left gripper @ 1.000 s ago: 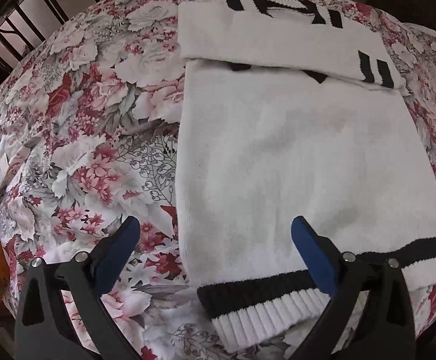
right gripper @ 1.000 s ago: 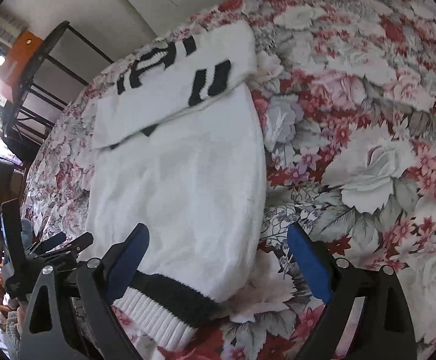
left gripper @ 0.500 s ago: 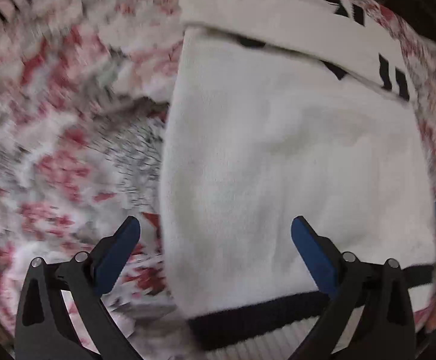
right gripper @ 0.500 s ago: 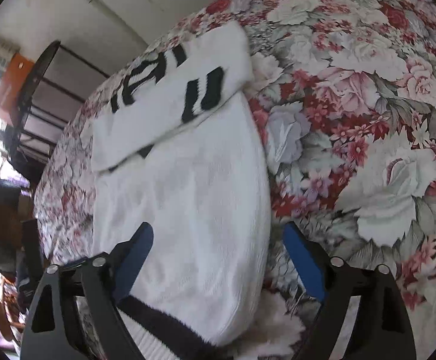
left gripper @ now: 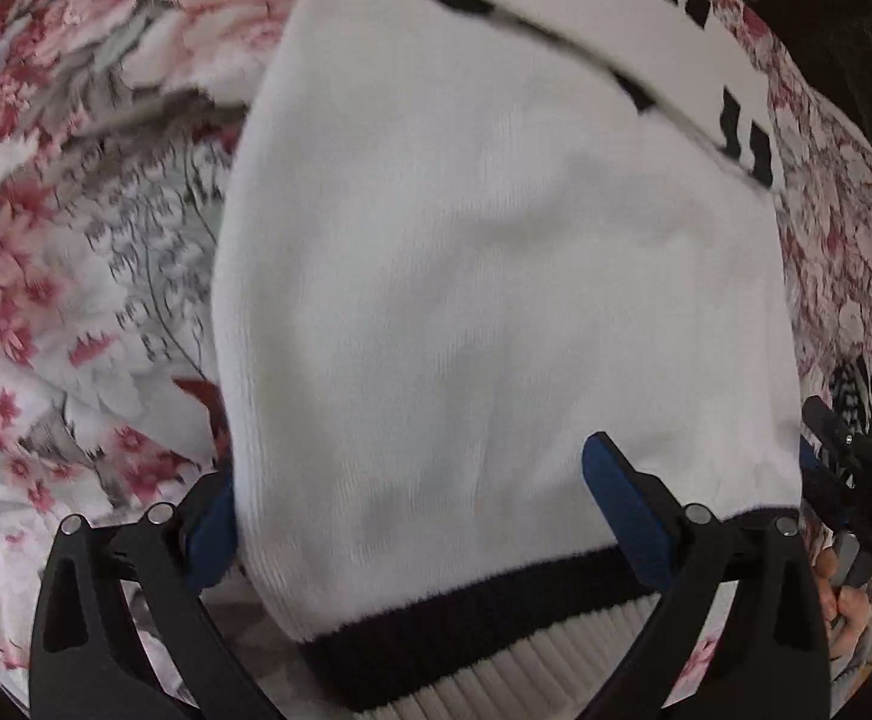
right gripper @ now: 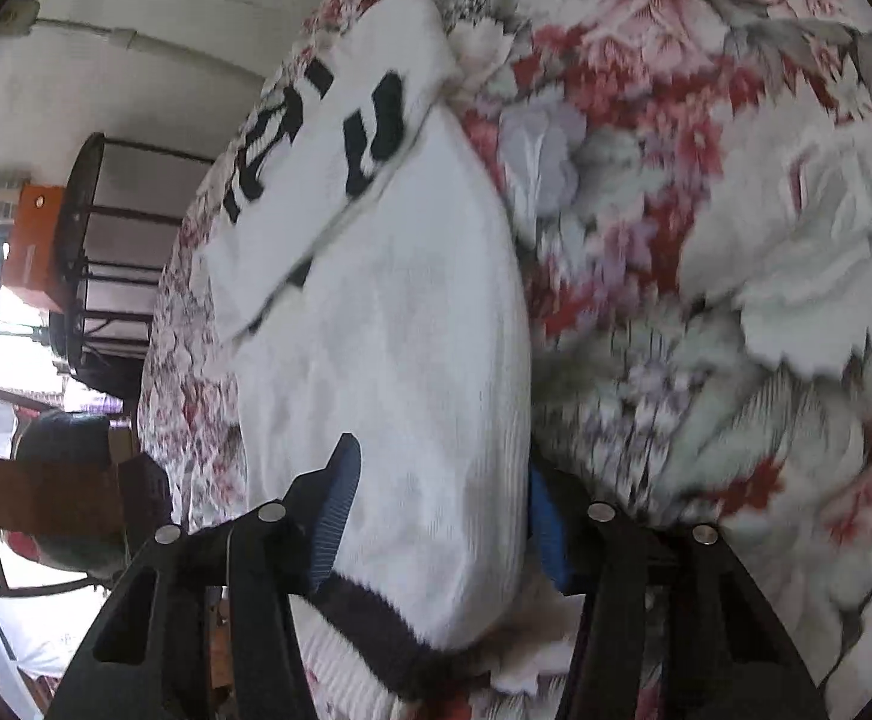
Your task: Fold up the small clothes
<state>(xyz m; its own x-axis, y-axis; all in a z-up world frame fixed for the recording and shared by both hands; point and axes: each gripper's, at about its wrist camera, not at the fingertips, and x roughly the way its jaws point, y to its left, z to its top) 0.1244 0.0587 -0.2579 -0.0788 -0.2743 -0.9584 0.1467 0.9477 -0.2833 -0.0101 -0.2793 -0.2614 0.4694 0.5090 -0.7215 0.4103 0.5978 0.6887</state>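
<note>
Grippers: left gripper (left gripper: 408,516) straddled the hem corner of the white sweater (left gripper: 496,300), jaws wide apart, one blue pad beside the garment's left edge at 7 o'clock and the other resting over the knit at 5 o'clock, nothing clamped.
Right gripper: right gripper (right gripper: 436,510) had just been closing, about half open, with the sweater's right hem corner between its pads; whether they already pinched the knit could not be told.
Purpose: both tools were set at the near corners, apparently to lift the black-banded hem (left gripper: 472,618) and fold it away.
Garment: sweater lay flat, a sleeve (left gripper: 646,42) with black stripes folded across its far end at 12 o'clock.
Surface: floral cloth (left gripper: 75,300) in red and grey covered the table.
Room: dark metal rack (right gripper: 105,252) and an orange box (right gripper: 33,246) stood against a pale wall at 9 o'clock.
</note>
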